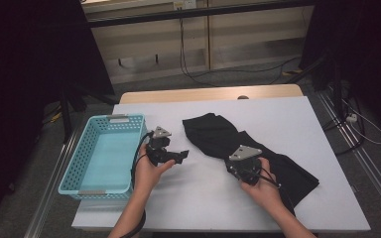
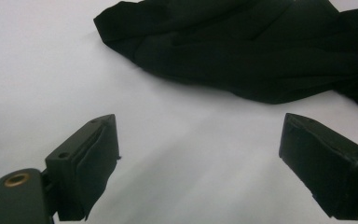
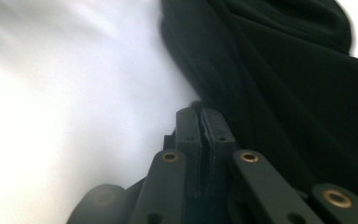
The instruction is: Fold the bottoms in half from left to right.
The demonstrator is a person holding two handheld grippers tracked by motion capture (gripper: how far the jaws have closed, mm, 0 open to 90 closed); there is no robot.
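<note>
A crumpled black garment lies on the white table, stretching from the middle toward the front right. My right gripper sits at the garment's left edge. In the right gripper view its jaws are pressed together, with the tips pinching the edge of the dark cloth. My left gripper hovers left of the garment, beside the basket. Its jaws stand wide apart over bare table with nothing between them, and the garment lies ahead of them.
A light-blue perforated basket stands at the table's left side with nothing visible inside. Bare white tabletop lies between the two grippers and behind the garment. Beyond the table's far edge, cables run across the floor.
</note>
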